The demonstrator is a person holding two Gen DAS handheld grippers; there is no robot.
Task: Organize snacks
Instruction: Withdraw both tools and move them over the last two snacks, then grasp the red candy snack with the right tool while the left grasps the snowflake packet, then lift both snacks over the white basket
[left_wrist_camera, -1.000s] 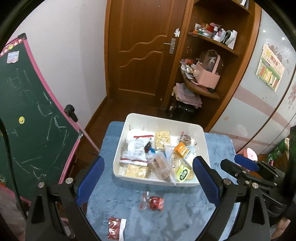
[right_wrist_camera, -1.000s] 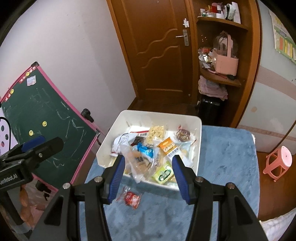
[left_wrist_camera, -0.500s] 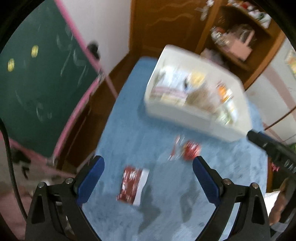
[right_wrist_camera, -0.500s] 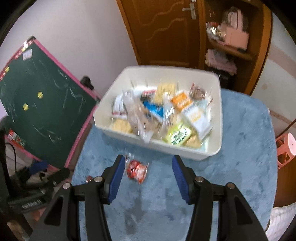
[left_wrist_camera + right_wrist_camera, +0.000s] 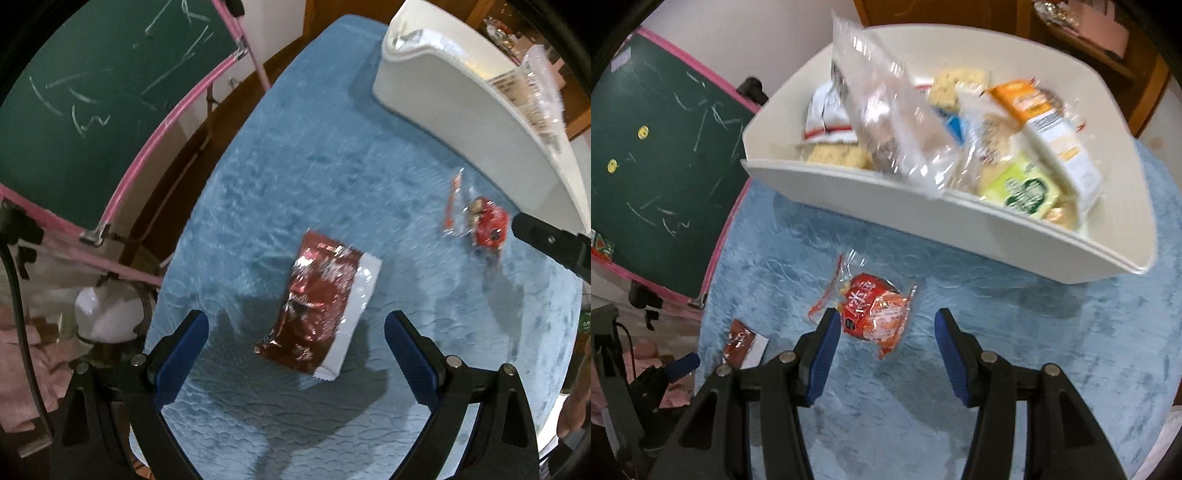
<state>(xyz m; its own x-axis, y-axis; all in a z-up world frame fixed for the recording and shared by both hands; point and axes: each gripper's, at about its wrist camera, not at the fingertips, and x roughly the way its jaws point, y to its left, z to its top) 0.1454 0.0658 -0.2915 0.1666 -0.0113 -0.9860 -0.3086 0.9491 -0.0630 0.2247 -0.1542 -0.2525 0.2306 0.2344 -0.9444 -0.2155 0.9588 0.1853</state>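
While my left gripper (image 5: pixel 295 347) hung over the dark-red packet (image 5: pixel 317 306), its jaws stood spread. My right gripper (image 5: pixel 884 347), jaws also apart, flanked the red snack (image 5: pixel 873 314), gripping nothing.

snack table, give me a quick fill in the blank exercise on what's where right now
1. The dark red foil packet lies flat between the open fingers of the ____ gripper.
2. The white bin full of snacks stands on a ____ cloth.
3. In front of the right gripper lies a clear wrapper with a ____ snack inside.
4. Beside the table stands a green ____ with a pink frame.

Missing words: left; blue; red; chalkboard
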